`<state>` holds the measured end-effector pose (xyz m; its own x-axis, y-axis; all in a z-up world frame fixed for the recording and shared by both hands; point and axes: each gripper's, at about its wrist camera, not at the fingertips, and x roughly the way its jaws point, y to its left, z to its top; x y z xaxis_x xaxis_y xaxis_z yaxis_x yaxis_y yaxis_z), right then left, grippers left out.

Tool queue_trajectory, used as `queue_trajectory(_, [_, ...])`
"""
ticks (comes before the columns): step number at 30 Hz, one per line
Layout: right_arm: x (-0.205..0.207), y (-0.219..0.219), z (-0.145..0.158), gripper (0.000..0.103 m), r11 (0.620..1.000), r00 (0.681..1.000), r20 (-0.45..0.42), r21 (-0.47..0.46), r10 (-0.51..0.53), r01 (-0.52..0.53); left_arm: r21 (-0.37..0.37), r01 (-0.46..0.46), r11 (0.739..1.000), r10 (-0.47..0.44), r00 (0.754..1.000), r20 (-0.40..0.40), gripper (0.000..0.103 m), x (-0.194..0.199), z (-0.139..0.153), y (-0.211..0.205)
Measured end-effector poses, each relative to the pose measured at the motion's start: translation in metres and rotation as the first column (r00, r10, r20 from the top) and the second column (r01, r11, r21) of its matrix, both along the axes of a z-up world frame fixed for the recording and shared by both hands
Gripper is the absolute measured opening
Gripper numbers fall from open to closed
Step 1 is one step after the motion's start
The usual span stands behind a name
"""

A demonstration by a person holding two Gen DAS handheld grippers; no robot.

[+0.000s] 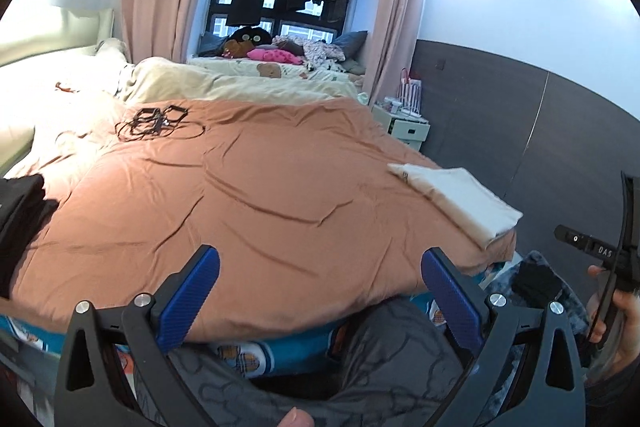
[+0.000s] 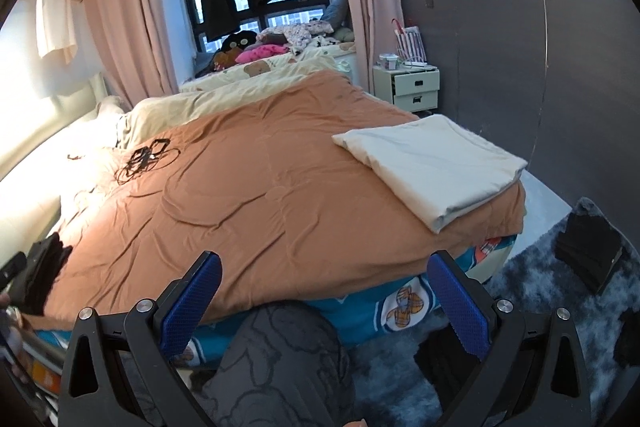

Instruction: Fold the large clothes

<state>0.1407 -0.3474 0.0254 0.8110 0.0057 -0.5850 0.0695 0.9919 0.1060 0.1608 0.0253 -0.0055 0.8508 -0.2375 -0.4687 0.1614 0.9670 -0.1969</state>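
**Both claws spread above the bed edge, nothing gripped**

Left claw (image 1: 320, 291): blue pads (image 1: 190, 301) wide apart at the bottom of the left wrist view, empty, over the near edge of the bed (image 1: 260, 195). Right claw (image 2: 324, 297): likewise spread and empty, at the bottom of the right wrist view.

Bed: orange cover, wrinkled, fills the centre of both frames. Folded cream cloth (image 2: 434, 165) lies flat on the cover at the bed's corner, centre right of the right wrist view; in the left wrist view it sits at the right edge. Dark clothes (image 1: 18, 219) lie in a pile at the left edge of the left wrist view, on the cover. More dark clothes (image 2: 590, 251) lie on the grey rug (image 2: 532, 291), lower right. Black cables (image 2: 142, 157) tangled on the cover, upper left of centre.

Person's grey patterned trouser leg (image 2: 280, 359) shows between the pads, against the bed's blue side.
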Motion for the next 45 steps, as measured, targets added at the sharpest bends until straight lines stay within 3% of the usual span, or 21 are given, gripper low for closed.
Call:
queue_trajectory(5, [-0.010, 0.014, -0.015, 0.103, 0.998, 0.999, -0.012, -0.028, 0.052, -0.052, 0.051, 0.000, 0.999, 0.001, 1.000, -0.025, 0.103, -0.018, -0.016, 0.000])
queue_trajectory(11, [-0.018, 0.028, -0.031, 0.103, 0.996, 0.996, -0.015, -0.016, 0.089, -0.089, 0.057, -0.013, 0.998, 0.014, 1.000, -0.011, 0.103, -0.036, -0.019, 0.006])
queue_trajectory(18, [-0.022, 0.038, -0.041, 0.103, 0.989, 0.992, -0.014, 0.074, 0.129, -0.127, 0.055, -0.022, 0.998, 0.021, 1.000, 0.008, 0.103, -0.044, -0.011, 0.012])
queue_trajectory(45, [-0.022, 0.067, -0.047, 0.103, 0.989, 0.989, -0.032, -0.022, 0.144, -0.145, 0.049, -0.026, 0.998, 0.026, 1.000, 0.007, 0.103, -0.051, -0.012, 0.018])
